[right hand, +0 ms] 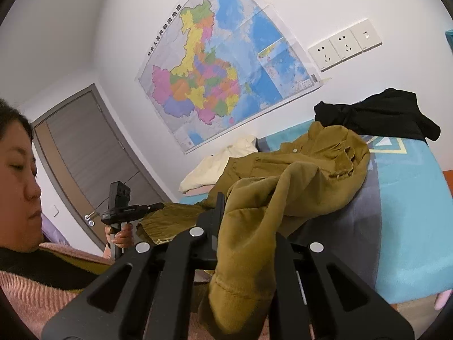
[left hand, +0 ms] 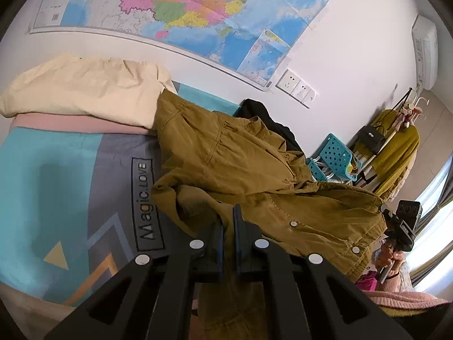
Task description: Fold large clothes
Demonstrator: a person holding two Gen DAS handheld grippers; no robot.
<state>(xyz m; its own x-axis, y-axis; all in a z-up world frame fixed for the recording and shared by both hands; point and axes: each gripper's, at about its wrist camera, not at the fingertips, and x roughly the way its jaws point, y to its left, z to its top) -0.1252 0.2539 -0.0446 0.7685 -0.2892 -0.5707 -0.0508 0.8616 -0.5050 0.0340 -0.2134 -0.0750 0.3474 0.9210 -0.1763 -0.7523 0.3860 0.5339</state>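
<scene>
Olive-brown corduroy jacket with pale round snaps. Beneath the jacket, bedsheet in turquoise and grey, patterned with yellow triangles and black "Magic.LOVE" lettering. Beside the jacket, cream pillow over a pink one; behind the jacket, black garment. Above the jacket, map in blue, pink, yellow, green, orange.

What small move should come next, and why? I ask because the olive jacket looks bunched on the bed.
Probably draw the two grippers apart to spread it. The left gripper is shut on the olive jacket at its near edge, the right gripper on a sleeve that droops over it, and the body lies crumpled on the bed.
</scene>
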